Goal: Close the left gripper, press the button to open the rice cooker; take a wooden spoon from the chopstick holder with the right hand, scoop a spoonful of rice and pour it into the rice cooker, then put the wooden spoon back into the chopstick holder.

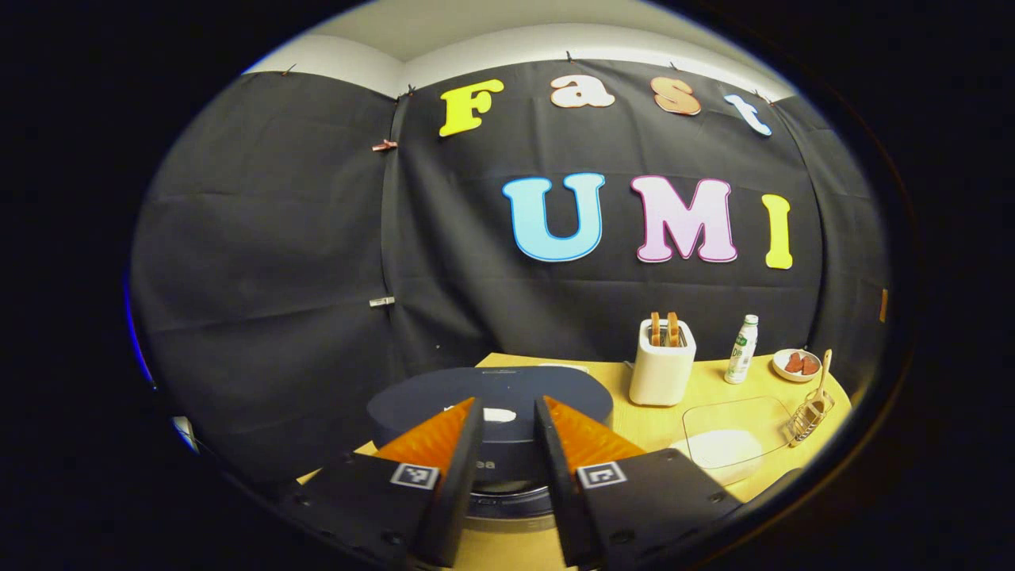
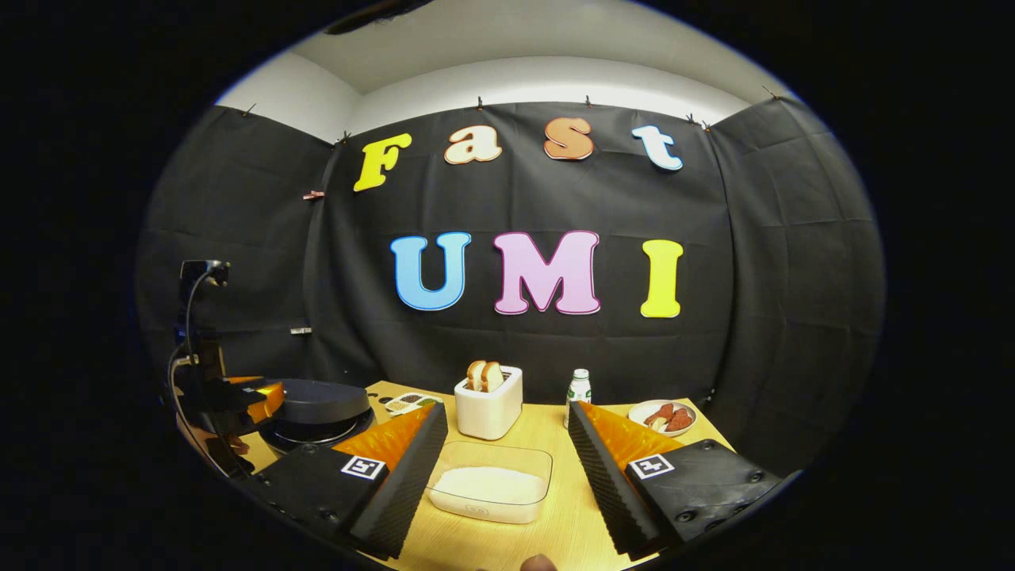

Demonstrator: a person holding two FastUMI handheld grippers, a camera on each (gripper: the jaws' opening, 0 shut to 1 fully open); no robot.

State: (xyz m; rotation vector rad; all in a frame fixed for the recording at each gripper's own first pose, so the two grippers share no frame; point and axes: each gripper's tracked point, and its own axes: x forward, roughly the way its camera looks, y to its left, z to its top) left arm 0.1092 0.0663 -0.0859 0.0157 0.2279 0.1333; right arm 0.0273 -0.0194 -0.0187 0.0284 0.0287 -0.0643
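The wooden surface [image 2: 555, 444] is carrying everything, lying pale yellow in front of the black cloth wall. At its left end the dark rice cooker [image 1: 492, 412] is sitting with its lid down; in the left gripper view it is lying directly ahead of the left claw [image 1: 507, 416], whose fingers are standing slightly parted with a narrow gap between them and gripping nothing. In the right gripper view that same claw is hovering at the cooker's left edge. The right claw [image 2: 507, 444] is spreading wide and holding nothing, and between its fingers a clear container of white rice [image 2: 490, 484] is resting on the surface. Behind it a white toaster [image 2: 489, 408] is standing with two slices poking up, and a small bottle [image 2: 580, 390] is standing just to its right. Farther right a little plate of reddish pieces [image 2: 664, 415] is sitting. In the left gripper view the chopstick holder [image 1: 810, 414] is standing near the surface's right edge, with the wooden spoon [image 1: 825, 369] sticking up out of it.
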